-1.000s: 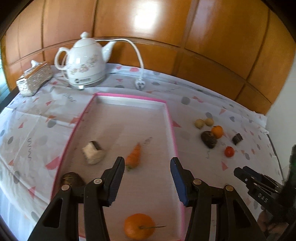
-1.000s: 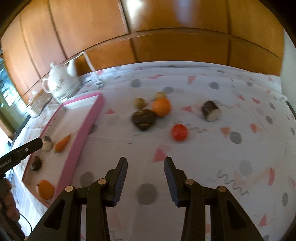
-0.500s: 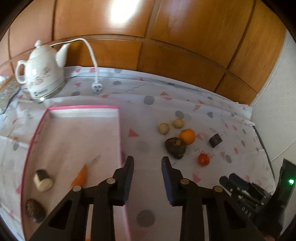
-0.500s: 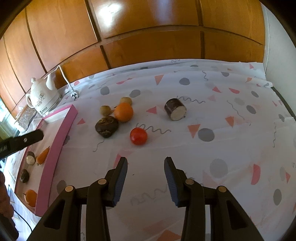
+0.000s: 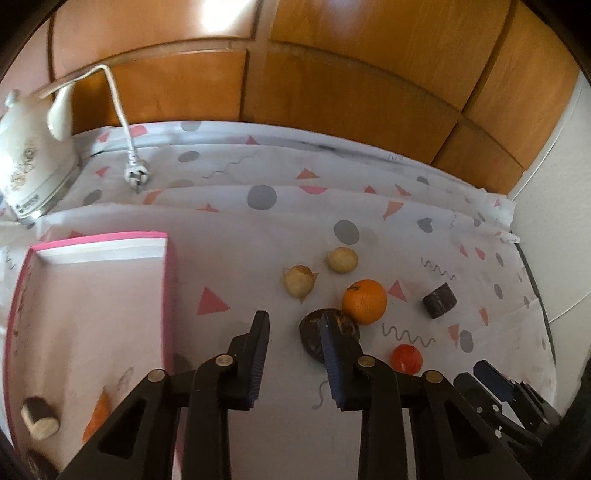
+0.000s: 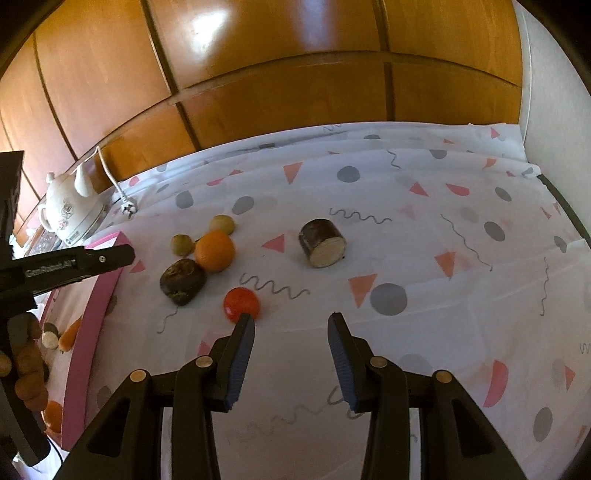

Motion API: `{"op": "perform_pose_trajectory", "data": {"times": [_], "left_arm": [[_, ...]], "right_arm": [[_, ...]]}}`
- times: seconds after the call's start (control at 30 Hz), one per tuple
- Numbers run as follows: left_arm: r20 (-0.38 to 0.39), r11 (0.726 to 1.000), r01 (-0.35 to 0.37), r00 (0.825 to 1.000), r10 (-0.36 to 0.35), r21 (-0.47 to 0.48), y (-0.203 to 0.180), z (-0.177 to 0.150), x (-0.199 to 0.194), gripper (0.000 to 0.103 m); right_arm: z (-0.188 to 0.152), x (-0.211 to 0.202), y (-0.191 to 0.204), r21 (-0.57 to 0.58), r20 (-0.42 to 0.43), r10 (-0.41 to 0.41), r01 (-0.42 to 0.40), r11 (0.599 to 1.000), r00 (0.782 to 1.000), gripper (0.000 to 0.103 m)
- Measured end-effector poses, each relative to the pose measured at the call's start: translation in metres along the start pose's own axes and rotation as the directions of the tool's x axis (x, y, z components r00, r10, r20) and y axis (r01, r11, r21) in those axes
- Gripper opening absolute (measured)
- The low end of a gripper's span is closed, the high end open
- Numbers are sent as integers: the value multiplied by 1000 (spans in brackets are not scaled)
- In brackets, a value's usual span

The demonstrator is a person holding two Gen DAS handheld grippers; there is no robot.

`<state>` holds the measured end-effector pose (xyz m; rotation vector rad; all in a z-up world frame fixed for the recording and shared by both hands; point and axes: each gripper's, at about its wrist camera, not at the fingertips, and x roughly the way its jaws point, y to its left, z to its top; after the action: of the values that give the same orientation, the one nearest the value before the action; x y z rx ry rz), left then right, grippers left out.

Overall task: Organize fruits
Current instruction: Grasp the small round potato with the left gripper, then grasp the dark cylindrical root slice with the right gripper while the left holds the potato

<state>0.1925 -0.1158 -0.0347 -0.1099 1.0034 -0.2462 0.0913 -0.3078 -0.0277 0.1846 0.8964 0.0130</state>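
Since a second ago the left gripper (image 5: 295, 350) has swung off the pink tray (image 5: 168, 295) toward the loose fruit, jaws narrowed but apart, empty. Right gripper (image 6: 291, 343) is apart, empty, beside the tomato (image 6: 242, 303) at centre.

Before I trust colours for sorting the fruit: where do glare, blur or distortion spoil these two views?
Left wrist view: glare on the wood panels, blur on the pink tray edge, fisheye bending the tablecloth; the orange reads sharp. Right wrist view: a bright patch on the panels, dark rounded corners, the red fruit clear.
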Motion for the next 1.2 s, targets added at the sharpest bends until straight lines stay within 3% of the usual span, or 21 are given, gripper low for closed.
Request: {"op": "perform_pose_trajectory", "data": {"times": [0.3, 0.53, 0.63, 0.83, 0.97, 1.1, 1.2], "left_arm": [[-42, 998, 34, 998, -36, -58, 1, 22, 37, 29], [-97, 997, 15, 995, -22, -74, 3, 32, 71, 29], [-74, 995, 24, 997, -32, -101, 9, 33, 72, 24], [-37, 989, 13, 999, -19, -146, 22, 32, 52, 23], [6, 993, 6, 1000, -5, -119, 19, 24, 24, 24], [27, 998, -2, 1000, 4, -66, 5, -3, -6, 24], [17, 1000, 7, 1000, -6, -27, -6, -29, -15, 24]], "right_arm": [[5, 12, -13, 23, -15, -4, 4, 1000, 1000, 42], [10, 17, -23, 40, -16, -14, 14, 999, 1000, 42], [13, 19, -28, 46, -11, -17, 18, 999, 1000, 42], [17, 23, -33, 57, -6, -18, 18, 998, 1000, 46], [21, 23, -33, 45, 4, -22, 21, 999, 1000, 46], [28, 23, -31, 27, 21, -24, 23, 999, 1000, 56], [34, 25, -30, 11, 26, -11, 10, 1000, 1000, 57]]}}
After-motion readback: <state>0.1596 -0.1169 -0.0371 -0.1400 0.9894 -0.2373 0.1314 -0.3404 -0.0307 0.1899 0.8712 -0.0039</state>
